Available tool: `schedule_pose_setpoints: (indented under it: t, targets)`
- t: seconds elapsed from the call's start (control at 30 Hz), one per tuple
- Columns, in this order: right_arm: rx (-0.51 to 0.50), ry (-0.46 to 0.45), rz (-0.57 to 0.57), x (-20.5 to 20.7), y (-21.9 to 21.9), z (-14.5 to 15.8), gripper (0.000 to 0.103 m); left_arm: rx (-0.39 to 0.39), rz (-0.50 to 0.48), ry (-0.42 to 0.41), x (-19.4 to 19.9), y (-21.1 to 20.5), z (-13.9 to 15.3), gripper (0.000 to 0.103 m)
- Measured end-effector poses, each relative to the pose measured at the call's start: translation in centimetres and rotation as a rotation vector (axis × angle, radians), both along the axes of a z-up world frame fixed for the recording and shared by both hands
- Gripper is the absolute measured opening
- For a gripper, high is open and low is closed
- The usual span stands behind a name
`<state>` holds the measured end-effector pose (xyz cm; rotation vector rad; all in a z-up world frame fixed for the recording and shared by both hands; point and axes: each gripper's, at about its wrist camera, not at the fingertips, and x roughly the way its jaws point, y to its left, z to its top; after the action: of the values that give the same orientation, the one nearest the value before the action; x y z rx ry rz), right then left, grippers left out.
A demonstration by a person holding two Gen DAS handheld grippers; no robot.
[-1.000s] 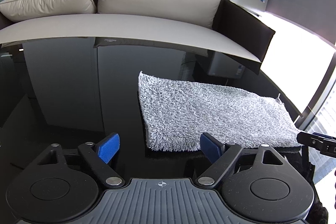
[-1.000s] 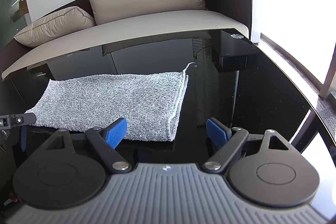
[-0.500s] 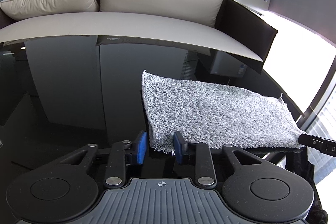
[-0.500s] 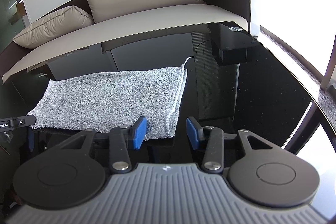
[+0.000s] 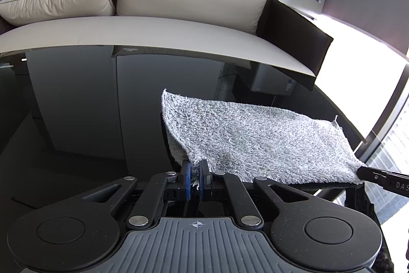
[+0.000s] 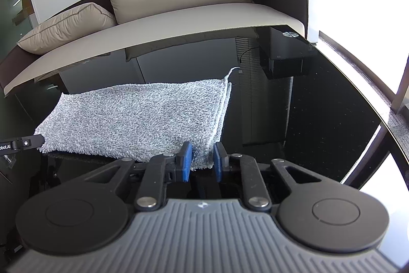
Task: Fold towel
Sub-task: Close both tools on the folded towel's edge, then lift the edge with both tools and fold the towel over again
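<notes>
Both near corners of the towel (image 5: 255,142) taken at once, presumably so the near edge can be carried over the far edge in one even fold. Left hand-held gripper (image 5: 195,179): jaws have just been closing and are now pinched narrow on the near-left corner; terry fringe shows between the blue pads (image 5: 188,181), and the corner is pulled up a little off the table (image 5: 76,106). Right hand-held gripper (image 6: 202,161): jaws also just closing, with the near-right corner sitting between them; gap narrow, but pad contact w/ the cloth isn't clear from the right wrist view, probably only just touching. Each gripper's tip is visible in the other's view at the far end of that same edge, so the edge is spanned end to end. Towel: grey-white, shaggy pile, rectangular, already doubled — stacked layer edges show along its right side, w/ a small loop or tag sticking up at the far-right corner. It lies flat on the glossy black table, toward the near side, a sofa (image 6: 204,17) w/ beige cushions beyond.
</notes>
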<state>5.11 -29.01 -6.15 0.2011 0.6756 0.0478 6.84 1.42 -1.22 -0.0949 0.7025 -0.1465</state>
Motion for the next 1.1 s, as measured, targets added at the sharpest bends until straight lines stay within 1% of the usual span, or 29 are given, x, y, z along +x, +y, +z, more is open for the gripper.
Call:
schedule_pose_setpoints:
  t: [0.37, 0.8, 1.1]
  targets:
    - [0.017, 0.006, -0.002, 0.1, -0.2, 0.1, 0.017, -0.019, -0.038, -0.056, 0.3, -1.1, 1.6, 0.005]
    - [0.039, 0.014, 0.009, 0.2, -0.5, 0.0, 0.017, -0.040, -0.158, -0.129, 1.1, -6.2, 4.0, 0.005]
    - [0.052, 0.018, 0.020, 0.3, -0.5, 0.0, 0.017, -0.055, -0.218, -0.146, 1.7, -9.3, 4.4, 0.005]
